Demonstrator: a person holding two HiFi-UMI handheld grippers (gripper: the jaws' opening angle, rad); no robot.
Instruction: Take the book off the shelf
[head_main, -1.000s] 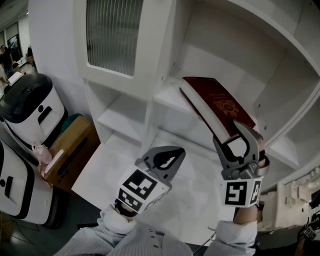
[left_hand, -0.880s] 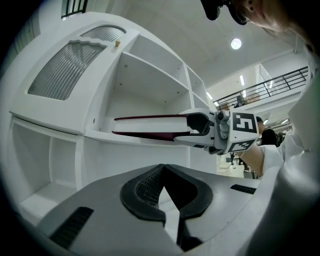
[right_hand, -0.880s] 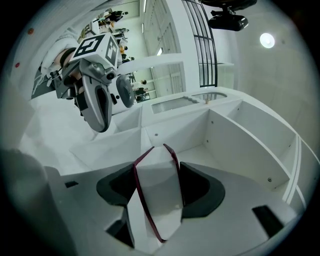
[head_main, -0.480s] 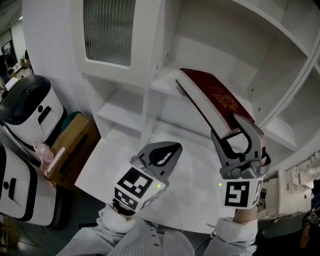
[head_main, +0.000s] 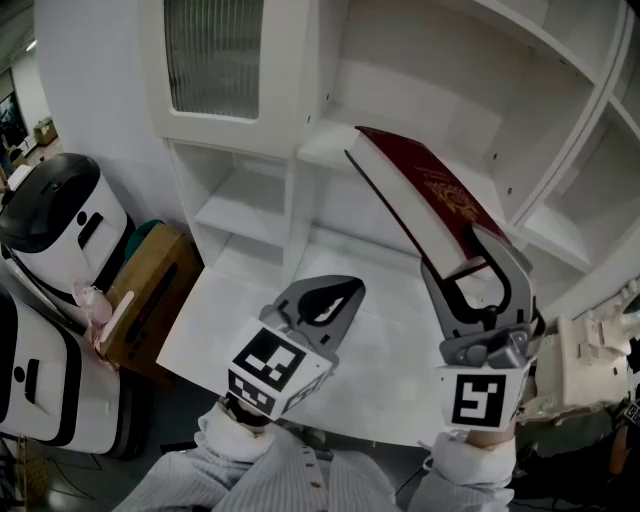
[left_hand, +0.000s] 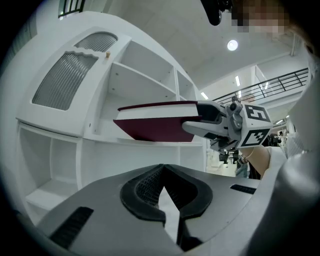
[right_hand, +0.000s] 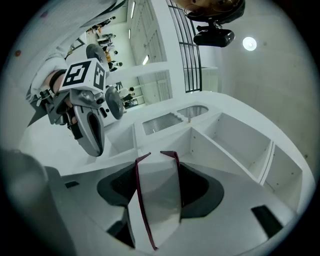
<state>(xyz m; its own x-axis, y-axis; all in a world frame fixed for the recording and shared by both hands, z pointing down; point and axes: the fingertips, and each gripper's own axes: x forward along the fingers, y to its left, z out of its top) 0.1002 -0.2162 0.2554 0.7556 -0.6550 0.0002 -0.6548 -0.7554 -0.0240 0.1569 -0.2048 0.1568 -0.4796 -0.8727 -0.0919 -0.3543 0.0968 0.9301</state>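
Book (head_main: 432, 196) clamped between jaws of right hand-held gripper (head_main: 456, 252).

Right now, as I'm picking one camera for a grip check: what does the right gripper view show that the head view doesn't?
Only the right gripper view: the white page edge of the book between the jaws of the right claw, which have just been closing on it, and a ceiling lamp. Only the head view: the cover's gold emblem, a brown box, a black-and-white machine. Both: book, left claw, shelf.

black-topped white machine (head_main: 55, 225) — far left | cardboard box (head_main: 170, 265) — just beside it
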